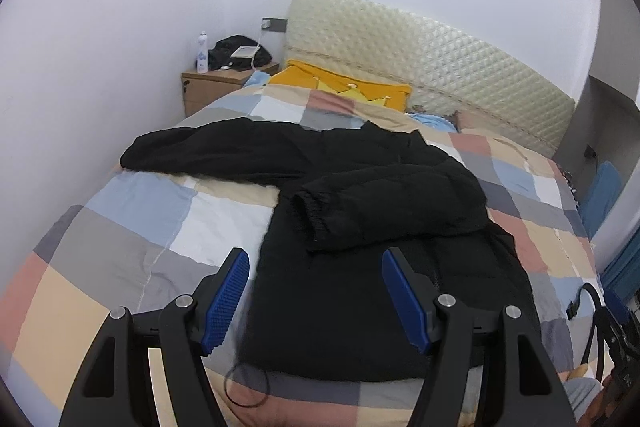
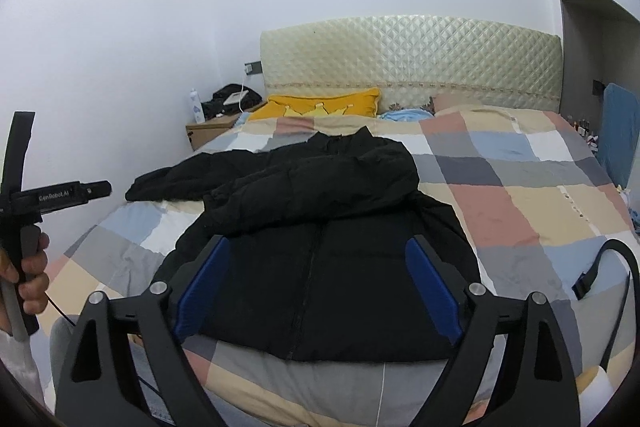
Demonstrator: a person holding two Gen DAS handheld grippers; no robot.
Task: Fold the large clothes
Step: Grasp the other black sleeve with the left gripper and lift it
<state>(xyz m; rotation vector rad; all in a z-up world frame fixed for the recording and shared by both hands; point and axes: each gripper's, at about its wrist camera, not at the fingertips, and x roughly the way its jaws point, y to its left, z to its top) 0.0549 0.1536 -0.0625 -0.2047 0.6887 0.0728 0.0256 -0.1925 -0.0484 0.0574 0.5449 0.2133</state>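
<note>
A black padded jacket [image 1: 360, 267] lies front up on a checked bedspread [image 1: 132, 227], hem toward me. Its right sleeve [image 1: 384, 207] is folded across the chest. Its left sleeve [image 1: 192, 151] stretches out to the left. My left gripper [image 1: 316, 259] is open and empty, above the jacket's lower left part. In the right wrist view the jacket [image 2: 332, 267] shows its zip down the middle, with the folded sleeve [image 2: 304, 191] across it. My right gripper [image 2: 320, 251] is open and empty, above the jacket's hem. The left gripper's body [image 2: 52, 195] shows at the left edge, held in a hand.
A yellow pillow [image 1: 344, 87] and a quilted cream headboard [image 1: 440, 67] are at the bed's far end. A wooden nightstand [image 1: 216, 83] with a bottle and a dark bundle stands in the left corner by the wall. A black strap [image 2: 608, 267] lies on the bed's right edge.
</note>
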